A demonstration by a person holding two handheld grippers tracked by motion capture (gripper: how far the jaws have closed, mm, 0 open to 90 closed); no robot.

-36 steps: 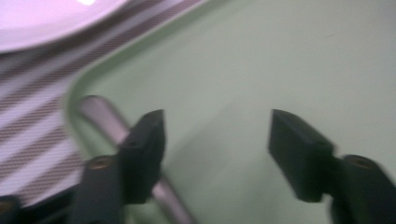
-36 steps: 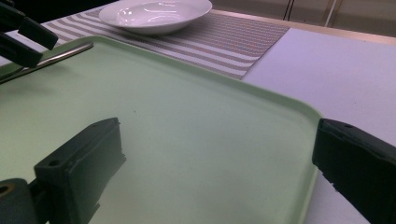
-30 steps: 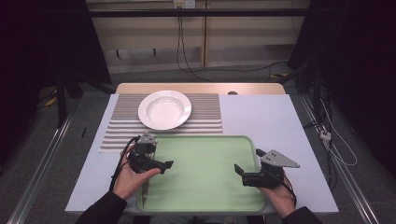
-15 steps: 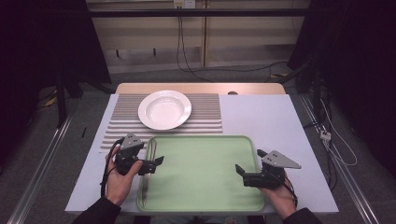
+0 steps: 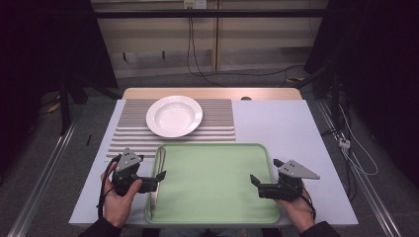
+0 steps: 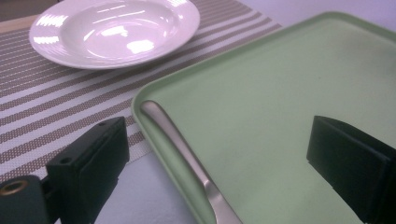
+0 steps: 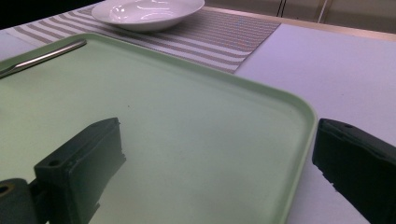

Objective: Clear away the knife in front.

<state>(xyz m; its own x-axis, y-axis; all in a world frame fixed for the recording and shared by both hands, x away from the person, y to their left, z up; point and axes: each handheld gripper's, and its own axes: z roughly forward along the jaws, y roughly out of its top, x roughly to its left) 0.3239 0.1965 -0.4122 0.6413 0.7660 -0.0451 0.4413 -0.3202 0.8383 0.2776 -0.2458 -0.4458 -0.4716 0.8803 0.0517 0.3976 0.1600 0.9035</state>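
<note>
Spoon handle (image 6: 180,147) lies between the spread left claw (image 6: 224,163) jaws.

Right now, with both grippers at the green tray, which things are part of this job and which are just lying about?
In the job:
- green tray, its side rims straddled by the open left gripper and right gripper
- metal utensil lying along the tray's left edge

Lying about:
- white plate
- striped placemat under it
- cables on the floor beyond the table

tray (image 5: 217,192): showing light green | plate (image 5: 174,116): shining white | mat (image 5: 217,121): showing grey and white stripes | spoon handle (image 6: 182,149): shining silver | bench (image 5: 281,123): looking pale grey | jaws: looking black
</note>
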